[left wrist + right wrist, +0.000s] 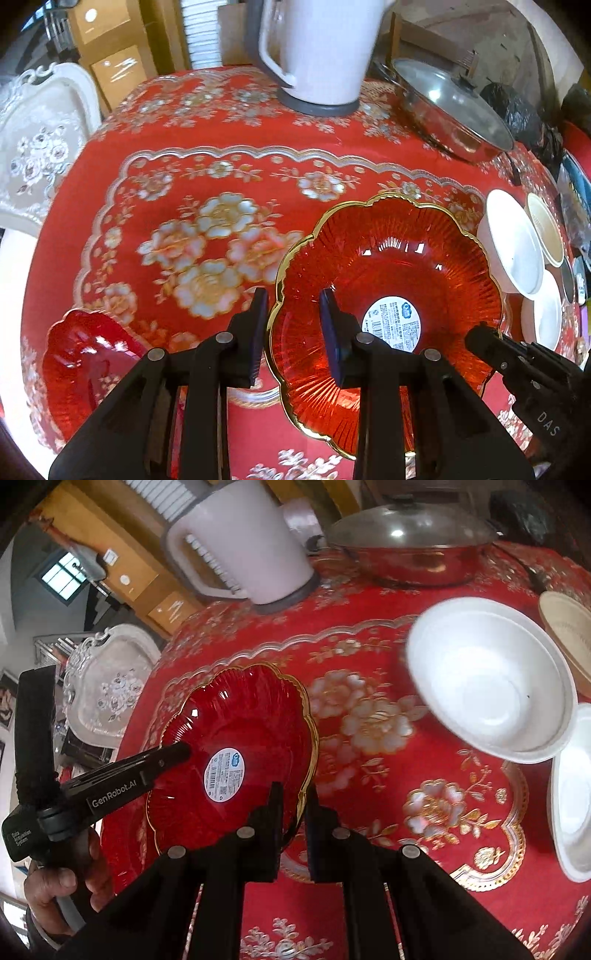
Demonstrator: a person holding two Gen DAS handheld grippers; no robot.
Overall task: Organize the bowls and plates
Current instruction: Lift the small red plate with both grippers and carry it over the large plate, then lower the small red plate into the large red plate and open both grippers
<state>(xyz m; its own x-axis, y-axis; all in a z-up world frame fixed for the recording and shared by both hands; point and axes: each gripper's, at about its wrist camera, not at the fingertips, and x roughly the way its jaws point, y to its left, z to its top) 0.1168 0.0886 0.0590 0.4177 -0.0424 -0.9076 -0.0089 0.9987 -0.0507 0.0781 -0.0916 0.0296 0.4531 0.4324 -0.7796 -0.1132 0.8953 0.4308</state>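
A red ribbed glass plate [388, 258] with a scalloped gold rim and a white label in its middle is held between both grippers over the red flowered tablecloth [207, 177]. My left gripper [293, 295] is shut on its left rim, one finger inside the plate and one outside. My right gripper [294, 790] is shut on the opposite rim of the same plate [251, 716], which tilts. Each view shows the other gripper's tip on the plate: the right gripper [476, 336] and the left gripper [181, 751]. A second red plate [85, 362] lies at the table's near left edge.
A white bowl [487, 686], another white bowl [572, 794] and a beige bowl [569, 631] sit to the right. At the back stand a white jug [317, 48] and a lidded steel pot [450, 110]. A white ornate chair [37, 140] is beyond the left edge.
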